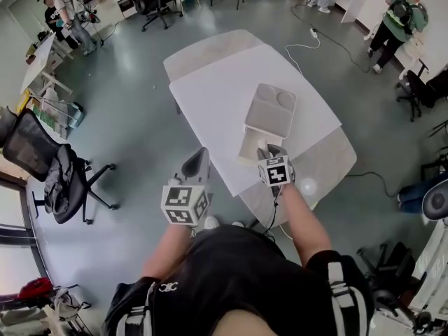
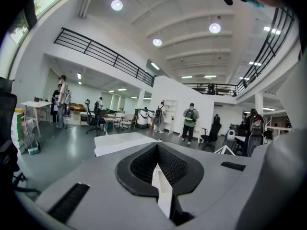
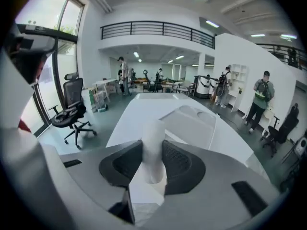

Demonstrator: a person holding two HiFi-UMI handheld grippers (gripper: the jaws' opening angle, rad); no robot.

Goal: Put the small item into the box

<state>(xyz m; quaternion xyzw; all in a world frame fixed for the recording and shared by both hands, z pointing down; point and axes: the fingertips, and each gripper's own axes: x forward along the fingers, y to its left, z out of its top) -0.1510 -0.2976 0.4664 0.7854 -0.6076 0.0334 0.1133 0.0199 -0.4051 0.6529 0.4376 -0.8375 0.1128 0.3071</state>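
Right gripper view: my right fingers (image 3: 180, 166) clamp the small white cylinder (image 3: 153, 145) upright, for dropping.
Twelve o'clock: open pale-grey box (image 3: 192, 121), its target.
Left fingers (image 2: 144, 169): pressed together, empty.

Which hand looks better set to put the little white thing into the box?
Right. The right gripper grips the white item at the near edge of the box. The left gripper is shut on nothing, off the side of the table, farther from the box.
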